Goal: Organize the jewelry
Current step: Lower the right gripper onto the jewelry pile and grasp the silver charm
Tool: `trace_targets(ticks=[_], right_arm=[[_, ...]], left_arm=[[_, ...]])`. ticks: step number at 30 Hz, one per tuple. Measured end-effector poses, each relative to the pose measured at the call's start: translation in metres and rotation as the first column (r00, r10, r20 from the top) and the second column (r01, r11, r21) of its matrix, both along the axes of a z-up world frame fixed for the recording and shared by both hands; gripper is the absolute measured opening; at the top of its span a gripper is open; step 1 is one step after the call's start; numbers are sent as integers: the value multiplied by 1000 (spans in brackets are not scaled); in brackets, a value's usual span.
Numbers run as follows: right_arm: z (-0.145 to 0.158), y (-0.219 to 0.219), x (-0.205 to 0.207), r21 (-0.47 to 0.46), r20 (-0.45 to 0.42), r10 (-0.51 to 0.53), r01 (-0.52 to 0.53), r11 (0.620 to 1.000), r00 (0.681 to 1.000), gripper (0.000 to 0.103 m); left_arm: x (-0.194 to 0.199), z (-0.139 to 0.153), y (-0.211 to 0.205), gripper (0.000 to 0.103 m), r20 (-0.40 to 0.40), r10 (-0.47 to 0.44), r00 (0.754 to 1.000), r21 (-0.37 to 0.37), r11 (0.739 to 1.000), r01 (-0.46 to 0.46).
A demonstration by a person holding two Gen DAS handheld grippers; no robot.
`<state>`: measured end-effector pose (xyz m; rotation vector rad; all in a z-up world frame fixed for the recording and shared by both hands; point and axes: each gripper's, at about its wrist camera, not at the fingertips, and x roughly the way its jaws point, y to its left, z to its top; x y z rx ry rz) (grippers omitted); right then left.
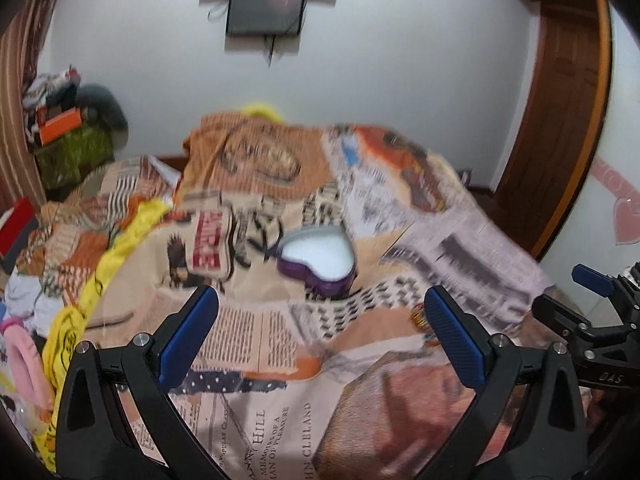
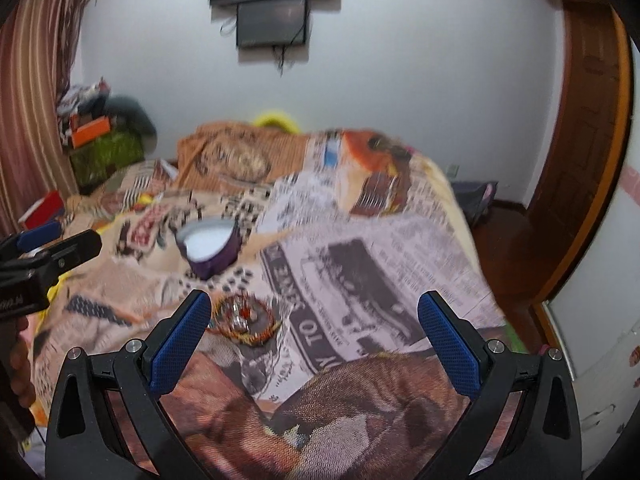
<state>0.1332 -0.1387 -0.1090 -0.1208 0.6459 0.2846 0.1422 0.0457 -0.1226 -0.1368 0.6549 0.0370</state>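
Note:
A purple heart-shaped box (image 1: 318,260) with a white lining lies open on the patterned bed cover; it also shows in the right wrist view (image 2: 211,249). A pile of gold and red bangles (image 2: 245,319) lies on the cover just right of my right gripper's left finger, nearer than the box. In the left wrist view only a sliver of the bangles (image 1: 421,319) shows beside the right finger. My left gripper (image 1: 320,340) is open and empty, short of the box. My right gripper (image 2: 314,340) is open and empty, above the cover.
The bed cover (image 2: 360,240) has newspaper prints, with a pillow (image 1: 248,156) at the far end. A yellow cloth (image 1: 100,272) and pink items lie at the left. Boxes and clutter (image 1: 64,128) stand by the curtain. A wooden door (image 1: 560,120) is at right.

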Motion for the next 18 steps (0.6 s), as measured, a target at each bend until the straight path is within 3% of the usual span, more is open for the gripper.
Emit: trace_targets(ticks=[3,8,12,14,15,18], right_arm=[[-13,-2,10,25,-70,35,-33,999,997,96],[-24,4,26,34,-143,99,-95,995,985,71],[-28,11,33,53,-194,175,-168,984,965,53],[-33,17,41,74,-226,231,-219,973,946,37],[-37,20,45,76,-244,244,-233,970,938,34],[-46,29,50,74,-286,282,-273,959,916,18]], left_arm=[[13,-16,-1,103,-70,-16,997,8,1000,16],[28,-33,-7,103,-155,-57,986,29,998,63],[32,-39,-11,103,-152,-77,985,39,996,84],[34,-41,-13,103,-152,-94,984,32,995,99],[34,-41,-14,103,-153,-101,983,26,994,106],[36,-44,-16,95,-159,-127,979,8,991,130]])
